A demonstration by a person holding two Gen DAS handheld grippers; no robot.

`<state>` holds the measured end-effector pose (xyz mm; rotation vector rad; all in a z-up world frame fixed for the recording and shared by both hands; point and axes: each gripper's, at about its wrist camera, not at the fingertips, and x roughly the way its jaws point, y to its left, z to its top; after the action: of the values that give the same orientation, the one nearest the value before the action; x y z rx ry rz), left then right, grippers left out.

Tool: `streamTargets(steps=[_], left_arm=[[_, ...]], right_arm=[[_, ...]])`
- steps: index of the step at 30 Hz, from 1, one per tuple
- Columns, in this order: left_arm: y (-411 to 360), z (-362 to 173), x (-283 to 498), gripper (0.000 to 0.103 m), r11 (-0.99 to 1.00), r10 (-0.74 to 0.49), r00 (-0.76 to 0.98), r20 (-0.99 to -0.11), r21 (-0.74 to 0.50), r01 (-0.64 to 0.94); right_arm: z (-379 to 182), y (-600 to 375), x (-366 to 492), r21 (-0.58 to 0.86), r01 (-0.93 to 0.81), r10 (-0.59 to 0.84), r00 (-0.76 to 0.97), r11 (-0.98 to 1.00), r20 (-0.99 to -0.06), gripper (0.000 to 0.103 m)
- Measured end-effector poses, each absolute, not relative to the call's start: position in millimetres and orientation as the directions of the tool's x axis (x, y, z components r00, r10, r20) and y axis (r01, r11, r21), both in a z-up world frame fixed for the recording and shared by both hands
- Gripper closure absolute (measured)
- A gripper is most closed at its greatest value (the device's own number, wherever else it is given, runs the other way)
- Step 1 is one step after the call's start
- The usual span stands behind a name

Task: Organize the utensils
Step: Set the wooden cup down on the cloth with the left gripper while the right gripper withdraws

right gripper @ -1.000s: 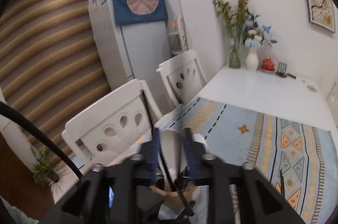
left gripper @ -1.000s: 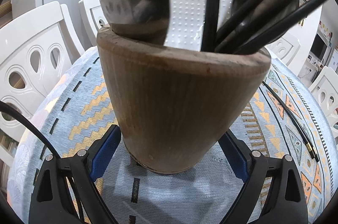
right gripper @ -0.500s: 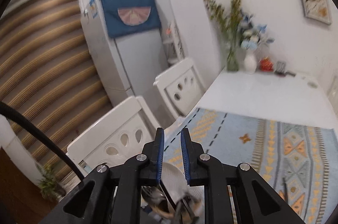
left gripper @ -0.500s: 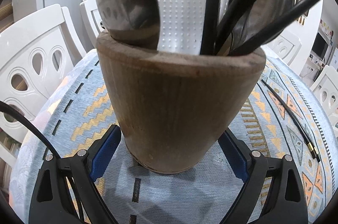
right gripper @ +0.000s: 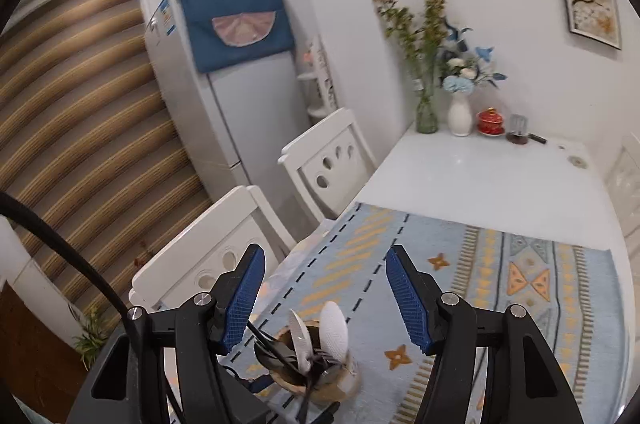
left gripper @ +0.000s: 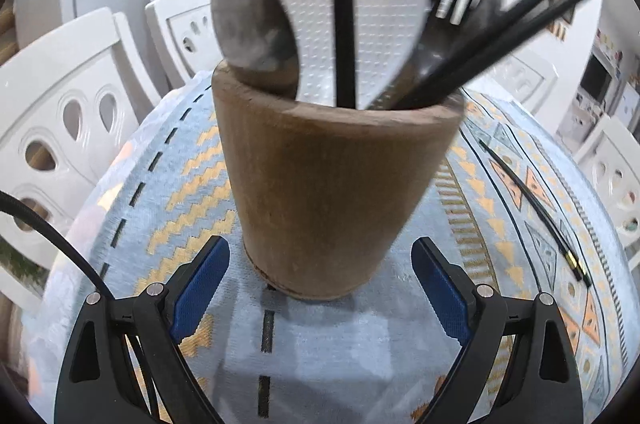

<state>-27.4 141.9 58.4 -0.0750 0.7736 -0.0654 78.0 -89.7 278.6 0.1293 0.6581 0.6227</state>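
A: Where is the wooden holder [left gripper: 332, 183] now?

B: It stands upright on the patterned cloth [left gripper: 168, 191] of the surface, between the blue pads [left gripper: 199, 284] of my left tongs [left gripper: 320, 284]. In the left wrist view I see a small gap on each side, so the pads do not press it. A metal spoon [left gripper: 254, 23], a white rice paddle [left gripper: 356, 11] and black chopsticks [left gripper: 500, 27] stand in it.

A: And your right tongs [right gripper: 324, 300]?

B: They are above the holder. Their jaws have just been opening and stand wide, with nothing between them. One more chopstick [left gripper: 532, 207] lies on the cloth at the right.
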Motion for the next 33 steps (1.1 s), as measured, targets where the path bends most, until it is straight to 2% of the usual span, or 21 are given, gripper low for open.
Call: streamTargets(steps=[3, 11, 17, 21, 27, 33], left_arm=[[141, 61, -37, 0.010, 0.996, -0.090, 0.706, -0.703, -0.078, 0.049], [145, 87, -65, 0.010, 0.998, -0.057, 0.720, -0.691, -0.021, 0.059], [143, 121, -78, 0.005, 0.998, -0.013, 0.700, -0.714, 0.039, 0.058], [143, 136, -86, 0.003, 0.994, 0.061, 0.685, -0.726, 0.108, 0.027], [160, 147, -86, 0.002, 0.998, 0.054, 0.633, -0.772, 0.015, -0.066], [170, 152, -84, 0.002, 0.990, 0.118, 0.603, -0.789, 0.046, -0.134]], right_arm=[[275, -106, 67, 0.329, -0.458, 0.562, 0.622, 0.826, -0.545, 0.034], [233, -126, 32, 0.340, -0.331, 0.474, 0.599, 0.880, -0.645, 0.034], [199, -116, 4, 0.185, -0.245, 0.299, 0.604, 0.952, -0.739, 0.034], [180, -115, -8, 0.165, -0.186, 0.243, 0.567, 0.969, -0.787, 0.034], [162, -104, -16, 0.160, -0.168, 0.226, 0.533, 0.973, -0.816, 0.034], [157, -91, -17, 0.119, -0.192, 0.204, 0.515, 0.974, -0.833, 0.034]])
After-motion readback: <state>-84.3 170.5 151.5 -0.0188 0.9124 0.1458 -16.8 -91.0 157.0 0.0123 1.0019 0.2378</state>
